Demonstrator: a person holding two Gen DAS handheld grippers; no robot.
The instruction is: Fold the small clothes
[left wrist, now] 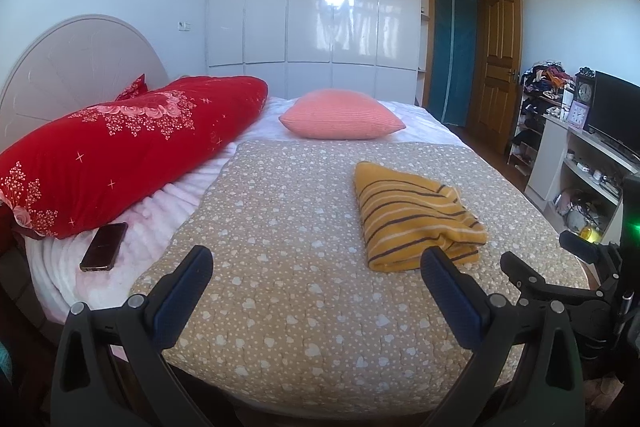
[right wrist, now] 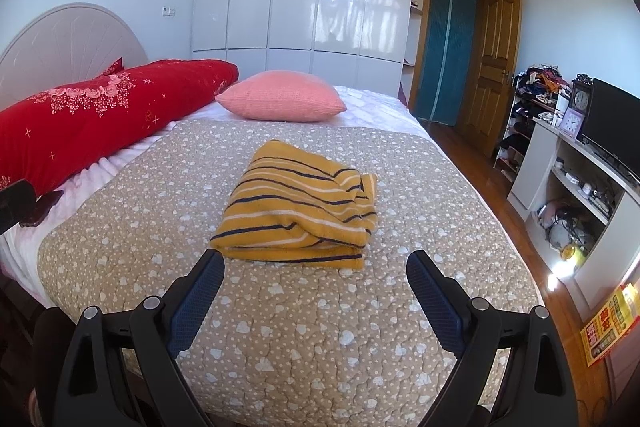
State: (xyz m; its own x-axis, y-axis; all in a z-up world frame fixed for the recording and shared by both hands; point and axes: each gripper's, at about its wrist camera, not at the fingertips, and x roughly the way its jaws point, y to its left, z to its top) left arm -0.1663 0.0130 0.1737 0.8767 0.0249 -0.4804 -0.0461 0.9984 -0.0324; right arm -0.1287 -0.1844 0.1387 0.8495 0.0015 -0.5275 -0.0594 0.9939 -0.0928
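A yellow garment with dark and white stripes (left wrist: 416,215) lies folded into a compact bundle on the beige heart-print quilt (left wrist: 280,227); it also shows in the right wrist view (right wrist: 298,203). My left gripper (left wrist: 316,259) is open and empty, above the quilt's near edge, to the left of the garment. My right gripper (right wrist: 316,263) is open and empty, just short of the garment's near edge, not touching it. The right gripper also shows at the right edge of the left wrist view (left wrist: 576,267).
A red floral bolster (left wrist: 120,155) and a pink cushion (left wrist: 340,115) lie at the head of the bed. A phone (left wrist: 105,247) lies on the white blanket at the left. A white desk with a monitor (right wrist: 612,131) stands to the right across wooden floor (right wrist: 472,155).
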